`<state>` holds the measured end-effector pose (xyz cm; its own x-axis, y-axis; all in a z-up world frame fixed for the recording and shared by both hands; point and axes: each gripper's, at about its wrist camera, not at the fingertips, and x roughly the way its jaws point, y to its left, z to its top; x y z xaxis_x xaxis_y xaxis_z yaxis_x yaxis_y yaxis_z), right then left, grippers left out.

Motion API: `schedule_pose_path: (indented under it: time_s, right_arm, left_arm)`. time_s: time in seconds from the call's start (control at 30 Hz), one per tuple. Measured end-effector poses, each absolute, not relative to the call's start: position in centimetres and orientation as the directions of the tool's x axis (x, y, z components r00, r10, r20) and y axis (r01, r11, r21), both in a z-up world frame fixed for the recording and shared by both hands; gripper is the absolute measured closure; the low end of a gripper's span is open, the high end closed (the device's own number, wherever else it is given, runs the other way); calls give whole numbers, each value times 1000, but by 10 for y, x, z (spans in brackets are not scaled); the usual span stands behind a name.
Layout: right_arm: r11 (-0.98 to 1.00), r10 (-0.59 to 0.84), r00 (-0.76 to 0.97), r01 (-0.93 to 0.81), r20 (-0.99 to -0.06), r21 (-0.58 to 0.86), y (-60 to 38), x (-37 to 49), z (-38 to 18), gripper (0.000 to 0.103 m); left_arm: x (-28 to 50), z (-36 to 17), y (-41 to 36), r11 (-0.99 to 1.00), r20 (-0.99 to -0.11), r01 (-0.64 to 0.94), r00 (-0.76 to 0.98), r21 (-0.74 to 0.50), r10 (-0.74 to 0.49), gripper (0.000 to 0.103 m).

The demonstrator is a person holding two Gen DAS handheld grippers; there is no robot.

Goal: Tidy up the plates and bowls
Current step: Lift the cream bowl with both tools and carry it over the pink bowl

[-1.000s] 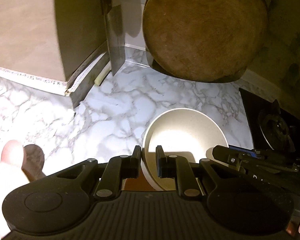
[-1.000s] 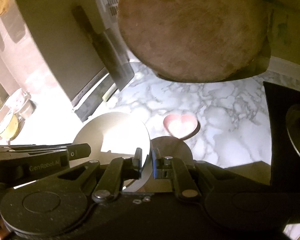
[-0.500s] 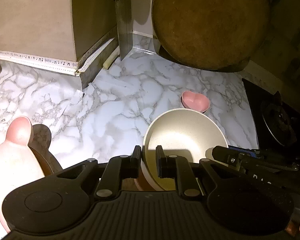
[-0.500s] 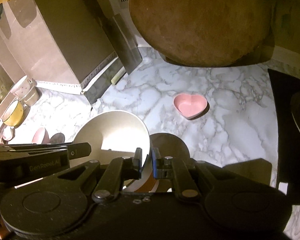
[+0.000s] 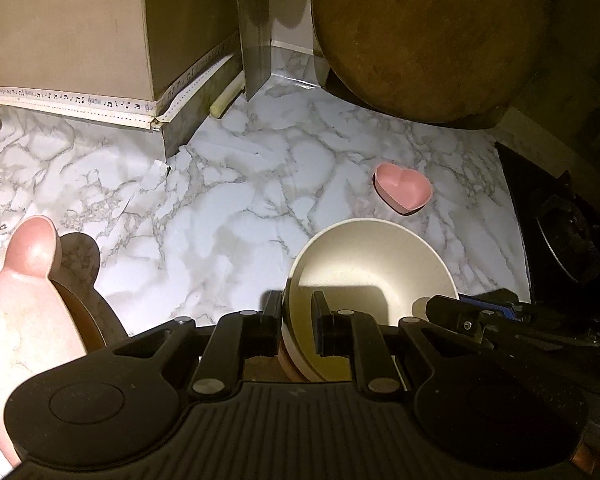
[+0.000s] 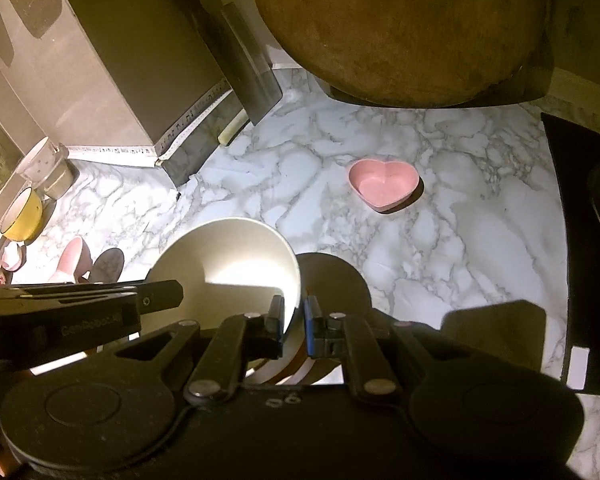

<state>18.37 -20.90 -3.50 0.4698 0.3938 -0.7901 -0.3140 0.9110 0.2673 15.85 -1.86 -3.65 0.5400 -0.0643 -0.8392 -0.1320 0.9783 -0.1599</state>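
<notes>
Both grippers hold a stack of cream bowls [image 5: 374,272] above the marble counter [image 5: 228,216]. My left gripper [image 5: 296,314] is shut on the stack's left rim. My right gripper [image 6: 294,320] is shut on its right rim, and the bowls [image 6: 228,256] show tilted in that view. Brown and cream edges of lower bowls show under the top one. A pink heart-shaped dish [image 5: 402,188] sits on the counter beyond the stack, and shows in the right wrist view [image 6: 384,184] too. A pink bear-eared plate [image 5: 16,304] lies at the near left.
A large round wooden board [image 5: 428,36] leans against the back wall. A beige box [image 5: 68,28] and a cleaver [image 5: 256,44] stand at the back left. A black stove [image 5: 568,232] is on the right. A yellow cup [image 6: 22,216] and other cups sit far left.
Both grippers have pulled back and risen with the bowl stack. The heart dish and the pink bear-eared plate have come into fuller view.
</notes>
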Motion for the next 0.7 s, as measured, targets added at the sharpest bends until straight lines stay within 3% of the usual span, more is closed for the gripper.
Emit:
schedule_pose_path:
  time_s: [0.53, 0.7]
  right_arm:
    - [910, 399, 445, -302, -802, 284, -210, 190, -43, 93]
    - [907, 407, 438, -301, -801, 296, -210, 191, -43, 89]
  left_arm:
    - [165, -45, -18, 979, -849, -130, 524, -155, -65, 89]
    - [164, -44, -18, 979, -847, -131, 528, -156, -64, 89]
